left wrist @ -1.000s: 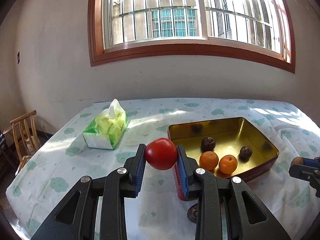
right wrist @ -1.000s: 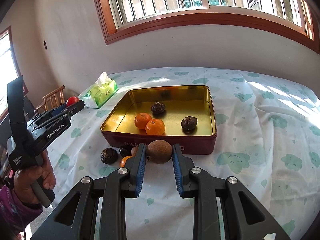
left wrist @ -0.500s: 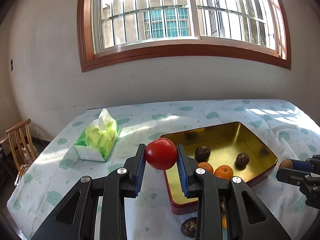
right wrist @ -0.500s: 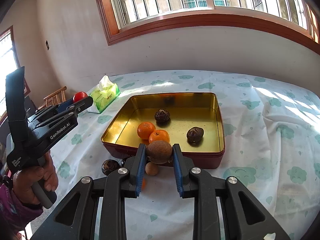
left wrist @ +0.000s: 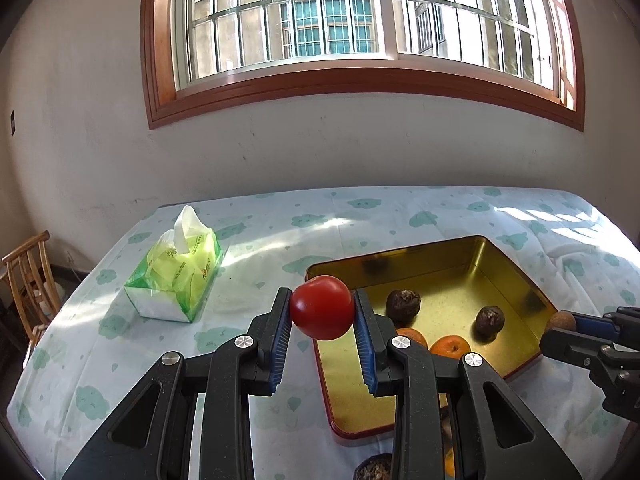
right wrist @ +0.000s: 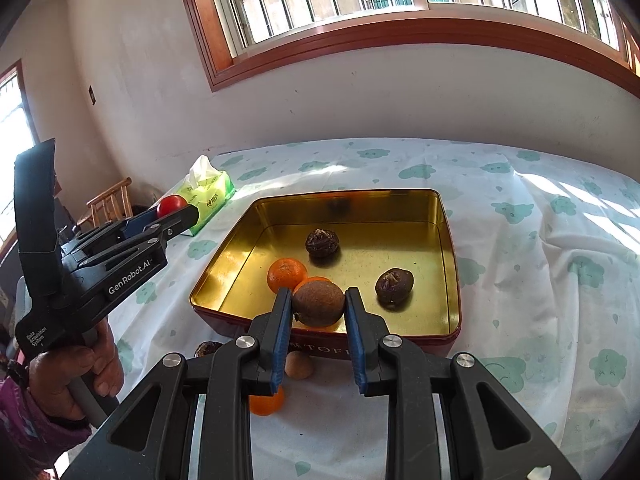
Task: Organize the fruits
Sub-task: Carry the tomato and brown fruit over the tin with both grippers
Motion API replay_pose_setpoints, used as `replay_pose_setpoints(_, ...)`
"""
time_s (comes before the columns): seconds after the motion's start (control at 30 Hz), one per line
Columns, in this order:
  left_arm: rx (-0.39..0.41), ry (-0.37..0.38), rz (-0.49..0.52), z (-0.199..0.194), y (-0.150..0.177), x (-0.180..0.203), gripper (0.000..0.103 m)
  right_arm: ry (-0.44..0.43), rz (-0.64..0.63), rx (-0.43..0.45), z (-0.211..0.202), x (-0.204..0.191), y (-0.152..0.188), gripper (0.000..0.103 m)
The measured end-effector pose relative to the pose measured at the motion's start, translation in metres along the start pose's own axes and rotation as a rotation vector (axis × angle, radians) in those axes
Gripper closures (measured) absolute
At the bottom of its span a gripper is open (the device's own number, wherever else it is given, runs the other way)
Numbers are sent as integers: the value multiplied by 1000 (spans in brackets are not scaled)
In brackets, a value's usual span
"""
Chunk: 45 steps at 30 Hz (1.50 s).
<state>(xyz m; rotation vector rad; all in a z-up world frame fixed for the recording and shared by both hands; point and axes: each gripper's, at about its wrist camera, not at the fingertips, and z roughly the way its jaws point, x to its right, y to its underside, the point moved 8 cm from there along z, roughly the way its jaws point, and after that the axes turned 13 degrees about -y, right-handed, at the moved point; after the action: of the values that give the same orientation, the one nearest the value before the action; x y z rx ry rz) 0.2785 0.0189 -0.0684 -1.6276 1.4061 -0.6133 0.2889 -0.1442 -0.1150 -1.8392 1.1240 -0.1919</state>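
My left gripper (left wrist: 322, 312) is shut on a red tomato (left wrist: 322, 313), held in the air at the near left corner of the gold tin tray (left wrist: 516, 276). My right gripper (right wrist: 318, 305) is shut on a brown kiwi (right wrist: 318, 303), which hangs over the tray's (right wrist: 450, 240) near wall. Inside the tray lie two oranges (right wrist: 286, 274) and two dark wrinkled fruits (right wrist: 322, 242). In the right wrist view the left gripper (right wrist: 176, 210) shows at the left with the tomato (right wrist: 171, 205). The right gripper's tip and kiwi (left wrist: 561, 322) show at the left wrist view's right edge.
A green tissue pack (left wrist: 176, 276) sits on the clouded tablecloth (right wrist: 540, 280), left of the tray. Loose fruits lie in front of the tray: an orange (right wrist: 266, 402), a small brown fruit (right wrist: 298, 364) and a dark one (right wrist: 206, 348). A wooden chair (left wrist: 28, 280) stands off the table's left end.
Both grippers have moved forward toward the tray with their fruits still gripped. The kiwi has gone from in front of the tray's near wall to above it.
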Motion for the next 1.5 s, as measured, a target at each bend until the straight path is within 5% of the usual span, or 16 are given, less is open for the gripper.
replay_pose_setpoints(1.5,-29,-13,0,53,-28,19,72,27,84,15,56,47,-38,79)
